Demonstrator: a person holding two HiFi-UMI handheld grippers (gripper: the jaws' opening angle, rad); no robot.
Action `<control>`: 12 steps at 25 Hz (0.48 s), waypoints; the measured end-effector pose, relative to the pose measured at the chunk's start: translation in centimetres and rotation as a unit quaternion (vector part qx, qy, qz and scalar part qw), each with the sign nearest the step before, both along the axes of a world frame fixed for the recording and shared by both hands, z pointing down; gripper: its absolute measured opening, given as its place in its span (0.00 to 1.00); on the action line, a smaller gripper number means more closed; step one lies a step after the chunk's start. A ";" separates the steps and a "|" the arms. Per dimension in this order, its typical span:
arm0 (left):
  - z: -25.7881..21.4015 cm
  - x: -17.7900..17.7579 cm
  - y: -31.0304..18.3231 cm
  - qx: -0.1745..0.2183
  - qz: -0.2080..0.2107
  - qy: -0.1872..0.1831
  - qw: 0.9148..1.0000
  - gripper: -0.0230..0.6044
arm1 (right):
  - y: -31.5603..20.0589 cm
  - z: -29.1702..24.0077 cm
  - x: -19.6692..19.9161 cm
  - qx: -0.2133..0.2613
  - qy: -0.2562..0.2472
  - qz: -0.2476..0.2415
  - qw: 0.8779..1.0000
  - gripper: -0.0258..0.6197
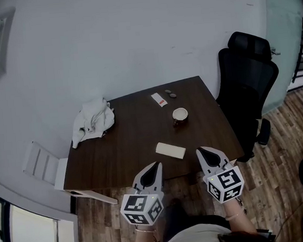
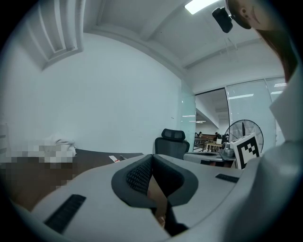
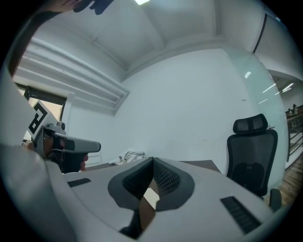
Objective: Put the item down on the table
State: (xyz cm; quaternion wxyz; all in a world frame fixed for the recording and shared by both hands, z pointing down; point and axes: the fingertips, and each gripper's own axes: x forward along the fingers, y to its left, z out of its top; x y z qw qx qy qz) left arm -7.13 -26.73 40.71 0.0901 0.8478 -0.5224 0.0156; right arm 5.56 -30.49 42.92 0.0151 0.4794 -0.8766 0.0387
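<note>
1. Closest to the head camera are the person's wrists, with the left gripper and the right gripper held side by side over the near edge of the table.
2. Looking along the left gripper, its fingers are pressed together at the tips with nothing between them.
3. Looking along the right gripper, its fingers are likewise closed tip to tip and empty.
4. Neither gripper carries anything, so the item to be put down is most likely the white flat block. It lies flat on the table just beyond the fingertips, between the two grippers and a little nearer the right one. By that reading the placing looks done.
5. I would expect the block to be light. Whether it is stiff like a bar or soft like a folded wipe cannot be told from here.
6. If it had to be lifted again, the best hold would be across its short width, on the two long edges. It sits low, so the fingers would have to come down almost to the tabletop.
7. Farther back stand a cup, a small card and two dark pebbles. A crumpled white cloth lies at the far left corner.
8. Beside the table's right edge stands a black office chair.
</note>
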 end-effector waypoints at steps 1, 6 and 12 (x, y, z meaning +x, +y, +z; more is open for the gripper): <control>-0.1 0.2 0.0 0.001 0.001 -0.001 1.000 0.07 | 0.1 -0.1 0.2 0.001 -0.002 0.002 1.000 0.05; -0.5 1.0 0.1 0.004 0.004 -0.004 1.000 0.06 | 0.7 -0.7 1.0 0.006 -0.008 0.004 1.000 0.05; -0.6 1.8 0.0 0.003 0.008 -0.008 1.000 0.06 | 0.8 -0.8 1.6 0.006 -0.016 0.006 1.000 0.05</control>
